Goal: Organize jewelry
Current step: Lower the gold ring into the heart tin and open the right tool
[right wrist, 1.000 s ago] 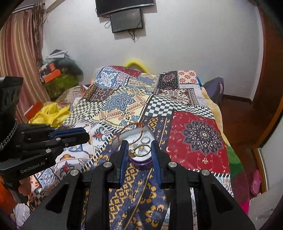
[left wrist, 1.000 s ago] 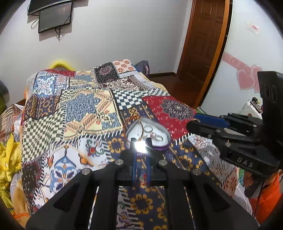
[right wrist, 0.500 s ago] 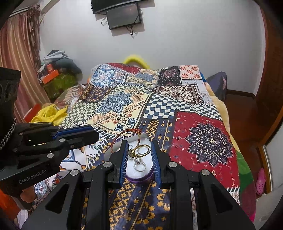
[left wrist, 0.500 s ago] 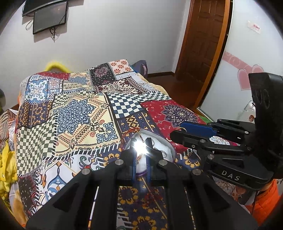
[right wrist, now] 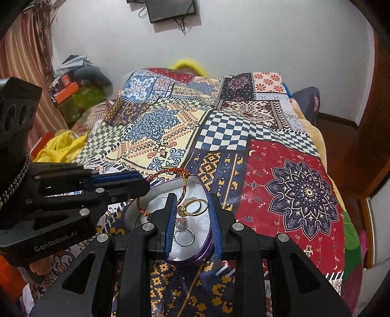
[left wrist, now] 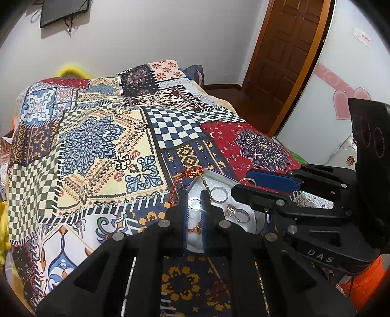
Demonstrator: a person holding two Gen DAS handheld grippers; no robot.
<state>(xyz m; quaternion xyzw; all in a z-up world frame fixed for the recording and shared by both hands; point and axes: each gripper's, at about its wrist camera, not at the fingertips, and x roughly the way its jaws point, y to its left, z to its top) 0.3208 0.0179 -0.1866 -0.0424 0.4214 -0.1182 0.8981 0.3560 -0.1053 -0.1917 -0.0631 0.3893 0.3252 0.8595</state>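
Observation:
A heart-shaped jewelry box with a purple rim and white lining lies open on the patchwork bedspread; it also shows in the left wrist view. Inside lie silver rings and a red-and-gold cord bracelet. My right gripper is shut on a gold ring and holds it just above the box. My left gripper hovers over the box's near edge, jaws close together around a small silver ring. The left gripper appears at the left in the right wrist view.
The patchwork bedspread covers the whole bed. Yellow cloth and piled clutter lie off the left side. A wooden door stands at the right, a wall screen hangs above the bed head.
Both grippers have moved forward and down over the box. The right gripper still carries the gold ring, now lower over the lining.

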